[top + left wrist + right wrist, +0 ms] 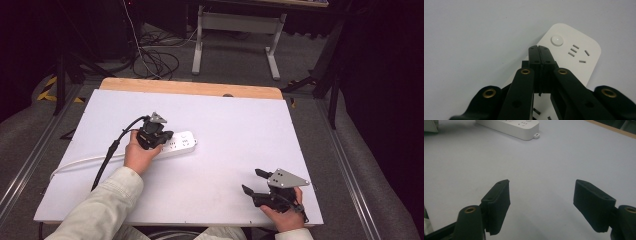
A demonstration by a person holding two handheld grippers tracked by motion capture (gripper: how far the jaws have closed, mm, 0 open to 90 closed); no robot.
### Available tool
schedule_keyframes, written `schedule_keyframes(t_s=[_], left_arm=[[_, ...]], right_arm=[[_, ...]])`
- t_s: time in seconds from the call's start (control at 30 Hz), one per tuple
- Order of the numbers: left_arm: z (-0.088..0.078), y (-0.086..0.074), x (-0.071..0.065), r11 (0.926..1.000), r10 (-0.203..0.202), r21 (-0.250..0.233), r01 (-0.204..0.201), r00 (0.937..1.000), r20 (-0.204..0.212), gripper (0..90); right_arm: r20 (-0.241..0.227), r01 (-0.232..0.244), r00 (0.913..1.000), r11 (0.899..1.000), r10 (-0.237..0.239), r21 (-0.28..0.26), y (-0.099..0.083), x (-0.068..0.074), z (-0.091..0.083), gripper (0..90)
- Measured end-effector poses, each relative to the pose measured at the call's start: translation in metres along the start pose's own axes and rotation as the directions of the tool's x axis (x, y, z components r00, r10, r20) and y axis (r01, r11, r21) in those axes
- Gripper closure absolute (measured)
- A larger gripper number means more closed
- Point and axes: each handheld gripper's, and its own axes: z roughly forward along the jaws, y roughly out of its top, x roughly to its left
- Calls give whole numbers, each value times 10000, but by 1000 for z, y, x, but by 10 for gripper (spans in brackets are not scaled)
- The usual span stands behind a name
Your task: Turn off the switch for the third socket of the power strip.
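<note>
A white power strip [176, 144] lies flat on the white table top [225, 125], left of its middle. Its long axis runs across the table, tipped slightly, with the rounded free end pointing right and its white cord [80, 162] trailing off the other end toward the table's left edge. The strip is a slim rounded bar with a round button [557, 40] near the free end and socket slots beside it. The left gripper [539, 48] hovers over the strip just short of that button, its jaws pressed together on nothing. The right gripper [252, 181] rests well apart from the strip, near the table's front right corner, jaws spread wide and empty.
</note>
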Motion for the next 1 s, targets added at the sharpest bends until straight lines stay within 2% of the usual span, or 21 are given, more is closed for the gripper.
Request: schedule_keyframes(t_s=[0.37,0.7,0.87,1.0], left_arm=[[3,-2,-3,9984,555,-74,-556,9983,-170,900],[5,-1,-1,9996,282,-52,-283,9996,-41,900],[5,-2,-3,9992,402,-37,-403,9990,-194,900],[6,-2,-4,9979,646,-84,-648,9976,-265,900]], right_arm=[[3,-2,10000,10000,2,20,0,0,0,296],[-28,21,10000,10000,-21,43,0,1,1,297],[-30,37,10000,10000,-37,26,0,1,0,296],[-43,45,10000,10000,-45,26,0,1,0,296]])
